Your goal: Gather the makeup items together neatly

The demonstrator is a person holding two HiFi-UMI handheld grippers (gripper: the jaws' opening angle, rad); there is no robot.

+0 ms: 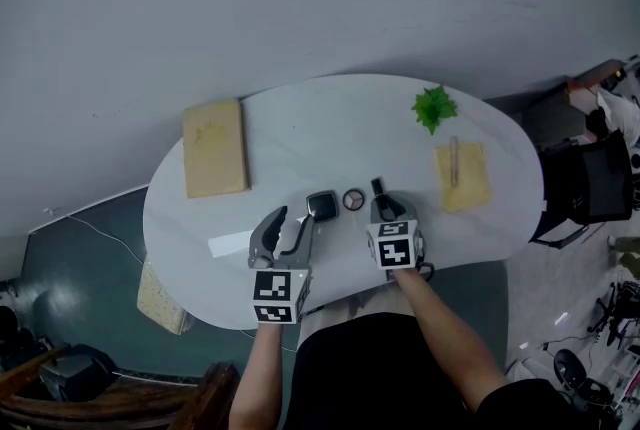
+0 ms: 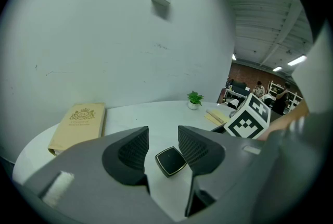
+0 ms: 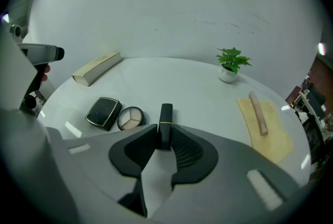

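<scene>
On the white oval table [image 1: 300, 123] a square black compact [image 1: 322, 206], a round open palette [image 1: 353, 199] and a black lipstick tube [image 1: 377, 186] lie in a row near the front edge. My right gripper [image 3: 165, 137] is shut on the near end of the lipstick tube [image 3: 166, 116], which lies flat just right of the palette [image 3: 130, 117] and the compact [image 3: 103, 112]. My left gripper [image 2: 163, 139] stands open, low over the table. The compact [image 2: 170, 160] lies just ahead of its right jaw, untouched.
A tan book [image 1: 215, 147] lies at the table's left. A small green plant [image 1: 433, 107] stands at the far right, with a yellow cloth [image 1: 465, 186] bearing a pale stick [image 1: 453, 161] in front of it. A white strip [image 1: 228, 243] lies left of my left gripper.
</scene>
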